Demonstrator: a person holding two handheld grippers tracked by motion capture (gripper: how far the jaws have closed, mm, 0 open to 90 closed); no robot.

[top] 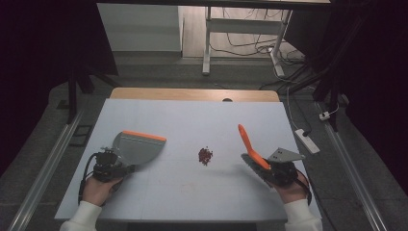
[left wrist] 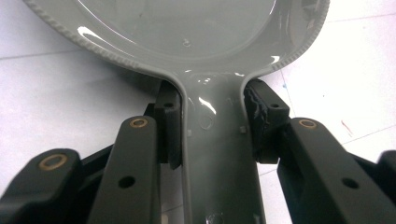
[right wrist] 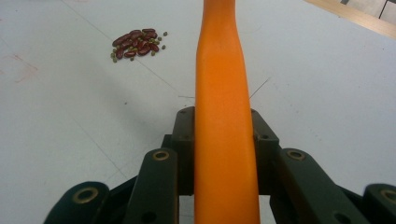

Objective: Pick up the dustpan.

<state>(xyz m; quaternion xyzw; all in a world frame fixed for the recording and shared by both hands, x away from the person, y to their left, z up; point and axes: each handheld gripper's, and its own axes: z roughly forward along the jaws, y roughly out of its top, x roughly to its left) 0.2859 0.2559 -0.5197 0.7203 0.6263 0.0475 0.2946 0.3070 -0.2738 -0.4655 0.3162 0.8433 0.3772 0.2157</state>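
Note:
A grey dustpan [top: 137, 147] with an orange front lip lies on the left of the white table [top: 187, 120]. My left gripper [top: 114, 163] is shut on its handle; in the left gripper view both pads press the grey dustpan handle [left wrist: 215, 140] from either side. On the right, my right gripper [top: 275, 169] is shut on the orange handle of a small brush [top: 251, 147], which slants up and to the left, its dark bristles low beside the gripper. The orange brush handle [right wrist: 220, 107] sits clamped between the jaws. A small pile of red beans [top: 205, 155] lies between the two tools, also seen as beans [right wrist: 137, 43].
A wooden strip [top: 192, 94] runs along the table's far edge. Beyond it stand a white desk frame [top: 208, 43] and tangled cables on the floor. A power strip [top: 308, 139] lies off the table's right side.

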